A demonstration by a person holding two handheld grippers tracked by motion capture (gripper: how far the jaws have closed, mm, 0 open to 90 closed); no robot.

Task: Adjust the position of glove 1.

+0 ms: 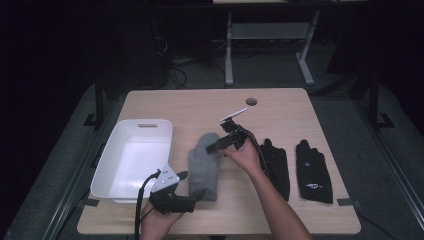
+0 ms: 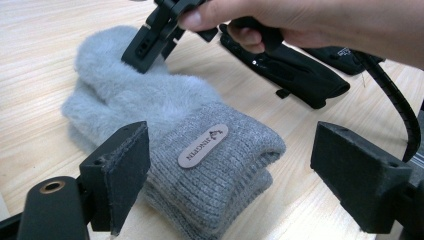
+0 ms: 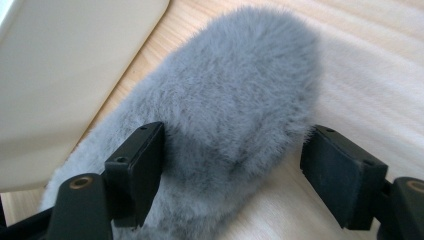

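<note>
nearest the camera, the left gripper (image 1: pixel 184 176) is held low at the near edge of the table (image 1: pixel 280 105), its jaws spread wide and empty, aimed at the ribbed cuff of the grey mitten (image 1: pixel 204 165); in the left gripper view the cuff with its small label (image 2: pixel 203 145) lies between and just beyond the pads, untouched. the placement suggests that the cuff end is to be taken while the far end is handled by the other hand. the right gripper (image 1: pixel 216 146) is brought down over the fluffy fingertip end of the mitten (image 3: pixel 235 110), jaws released and standing either side of the fur; whether the left pad already brushes it cannot be told, but no squeeze is seen. the mitten lies flat at the middle of the table, just right of the white bin (image 1: pixel 131 159), which is probably where it is meant to go. to the right, two black gloves (image 1: pixel 295 169) are laid side by side, well clear of the path. the bin's near wall must be cleared when the mitten is lifted.
</note>
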